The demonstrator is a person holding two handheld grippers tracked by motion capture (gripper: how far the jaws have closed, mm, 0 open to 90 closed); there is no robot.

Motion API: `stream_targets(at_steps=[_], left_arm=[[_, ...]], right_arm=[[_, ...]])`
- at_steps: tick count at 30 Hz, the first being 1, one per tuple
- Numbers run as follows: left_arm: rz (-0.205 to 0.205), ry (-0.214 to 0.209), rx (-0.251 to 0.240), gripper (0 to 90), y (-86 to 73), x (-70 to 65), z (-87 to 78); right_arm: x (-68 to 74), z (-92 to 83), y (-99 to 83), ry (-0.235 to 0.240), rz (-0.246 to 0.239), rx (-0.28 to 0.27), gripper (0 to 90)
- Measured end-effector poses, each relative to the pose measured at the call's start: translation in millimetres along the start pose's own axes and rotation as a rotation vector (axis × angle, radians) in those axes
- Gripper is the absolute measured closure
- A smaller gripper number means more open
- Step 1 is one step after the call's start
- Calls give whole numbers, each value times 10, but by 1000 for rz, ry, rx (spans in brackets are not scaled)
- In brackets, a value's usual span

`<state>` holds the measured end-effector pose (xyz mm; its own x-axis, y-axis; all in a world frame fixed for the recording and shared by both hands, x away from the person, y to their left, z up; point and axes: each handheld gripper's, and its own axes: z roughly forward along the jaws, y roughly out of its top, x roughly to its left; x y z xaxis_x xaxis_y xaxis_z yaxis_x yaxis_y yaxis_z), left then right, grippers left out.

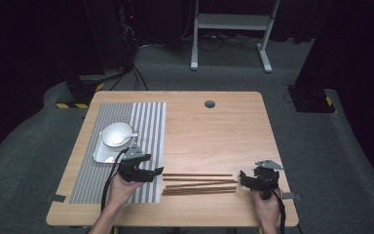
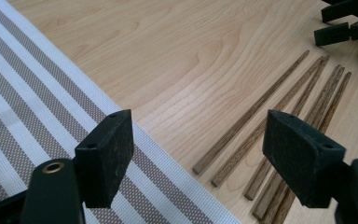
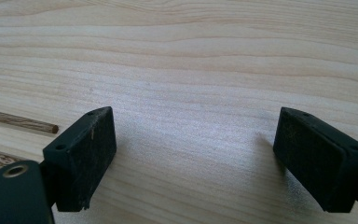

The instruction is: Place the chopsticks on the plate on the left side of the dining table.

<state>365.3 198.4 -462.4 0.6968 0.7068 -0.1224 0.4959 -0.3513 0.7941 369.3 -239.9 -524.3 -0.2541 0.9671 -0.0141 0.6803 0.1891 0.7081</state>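
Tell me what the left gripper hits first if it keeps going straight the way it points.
Probably the near ends of the chopsticks: the left gripper, jaws open, points along the table at them, from the edge of the striped mat. Depth is uncertain.

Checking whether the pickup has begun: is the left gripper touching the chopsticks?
Apart. The left gripper view shows the left gripper open above the chopsticks, jaws wide, gripping nothing.

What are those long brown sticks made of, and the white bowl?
The sticks look like dark wood with a dull finish: grain streaks run along them and the cut ends are square. The bowl looks like glazed white ceramic, smooth with a soft shine, though from this far it might be plastic.
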Motion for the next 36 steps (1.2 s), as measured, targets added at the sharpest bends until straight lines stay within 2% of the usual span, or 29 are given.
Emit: stream_targets(at_steps=[5, 6, 17, 25, 32, 36], left_arm=[[19, -16, -12, 254, 69, -14, 18], [41, -13, -1, 254, 111, -22, 46], [69, -41, -7, 262, 269, -19, 150], [111, -76, -5, 267, 328, -55, 259], [125, -85, 13, 320, 347, -76, 325], [138, -104, 7, 354, 357, -111, 374]], right_arm=[[0, 0, 0, 0, 0, 0, 126], [0, 0, 0, 0, 0, 0, 126], [1, 0, 0, 2, -2, 0, 126], [3, 0, 0, 3, -1, 1, 126], [2, 1, 1, 4, -4, 0, 126], [3, 1, 1, 5, -5, 0, 126]])
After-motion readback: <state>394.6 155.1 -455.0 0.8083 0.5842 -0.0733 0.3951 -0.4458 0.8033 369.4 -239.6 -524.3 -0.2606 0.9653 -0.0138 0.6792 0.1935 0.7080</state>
